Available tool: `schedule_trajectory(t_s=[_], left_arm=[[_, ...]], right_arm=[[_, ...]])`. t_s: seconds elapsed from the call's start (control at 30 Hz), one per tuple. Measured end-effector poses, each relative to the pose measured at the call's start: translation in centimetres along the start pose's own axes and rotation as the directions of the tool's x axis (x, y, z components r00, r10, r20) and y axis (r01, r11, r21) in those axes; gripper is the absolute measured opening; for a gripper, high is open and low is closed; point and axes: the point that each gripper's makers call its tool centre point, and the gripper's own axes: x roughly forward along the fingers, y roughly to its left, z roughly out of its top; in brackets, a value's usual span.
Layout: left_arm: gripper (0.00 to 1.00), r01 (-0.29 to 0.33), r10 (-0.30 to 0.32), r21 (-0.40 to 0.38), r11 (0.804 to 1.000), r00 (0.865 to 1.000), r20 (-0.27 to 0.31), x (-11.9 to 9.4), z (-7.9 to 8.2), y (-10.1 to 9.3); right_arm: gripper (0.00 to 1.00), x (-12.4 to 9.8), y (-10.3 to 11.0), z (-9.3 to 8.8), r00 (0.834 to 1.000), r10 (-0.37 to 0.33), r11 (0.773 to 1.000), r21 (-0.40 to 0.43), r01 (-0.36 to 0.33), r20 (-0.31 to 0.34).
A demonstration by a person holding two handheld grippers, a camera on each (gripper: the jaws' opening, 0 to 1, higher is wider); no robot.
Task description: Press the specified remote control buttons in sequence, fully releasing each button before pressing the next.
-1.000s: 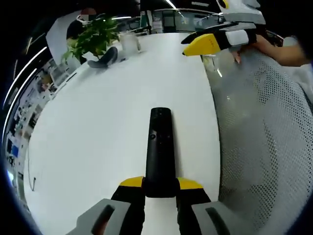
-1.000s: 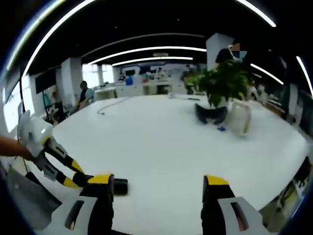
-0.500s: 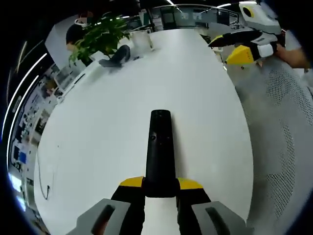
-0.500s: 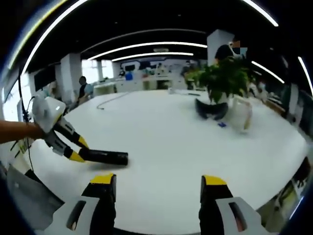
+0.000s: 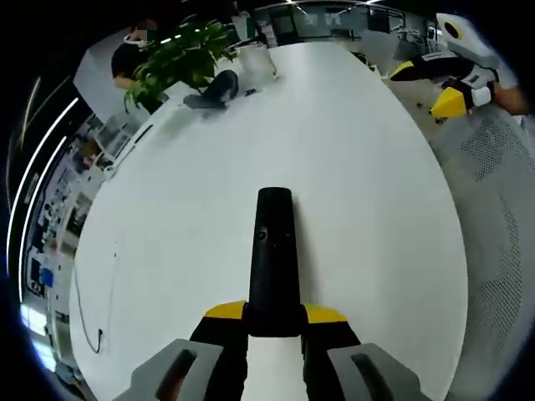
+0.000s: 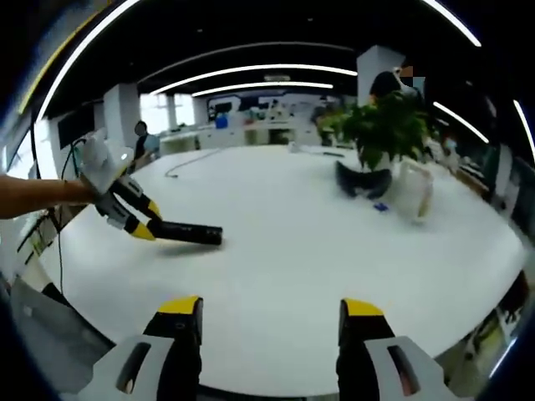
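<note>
A long black remote control (image 5: 272,255) sticks out forward from my left gripper (image 5: 274,316), whose yellow-tipped jaws are shut on its near end, above the white table (image 5: 351,159). In the right gripper view the same remote (image 6: 187,233) is held level over the table by the left gripper (image 6: 138,219), with a person's hand behind it. My right gripper (image 6: 271,311) stands open near the table's edge, nothing between its fingers. In the left gripper view the right gripper (image 5: 443,88) appears at the upper right, off the table.
A potted green plant (image 6: 380,129), a dark curved object (image 6: 361,181) and a clear cup (image 6: 415,199) stand at the table's far end. A thin cable (image 5: 96,309) lies along one side. A grey mesh chair (image 5: 501,209) stands beside the table. People sit in the background.
Both views have shifted. In the right gripper view the left gripper with the remote sits higher and farther off. In the left gripper view the right gripper has drifted right and away.
</note>
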Motion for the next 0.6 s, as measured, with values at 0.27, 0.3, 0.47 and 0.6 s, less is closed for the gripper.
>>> schedule_trajectory(t_s=[0.27,0.3,0.47,0.6], left_arm=[[0.22,0.017,-0.017,0.004,1.0,1.0,-0.013,0.9,-0.4,1.5],[0.22,0.017,-0.017,0.004,1.0,1.0,-0.014,1.0,-0.4,1.8],[0.22,0.009,-0.008,0.036,0.999,1.0,-0.031,1.2,-0.7,3.8],[0.22,0.01,-0.008,0.047,0.999,0.999,-0.049,1.5,-1.1,5.2]], right_arm=[[0.61,0.1,0.1,-0.2,1.0,0.004,1.0,-0.005,-0.005,-0.014],[0.6,0.1,0.1,-0.2,1.0,0.006,1.0,-0.004,-0.007,-0.016],[0.59,0.1,0.3,-0.3,1.0,0.019,1.0,-0.01,-0.019,-0.023],[0.57,0.2,0.3,-0.5,0.999,0.019,1.0,-0.013,-0.019,-0.04]])
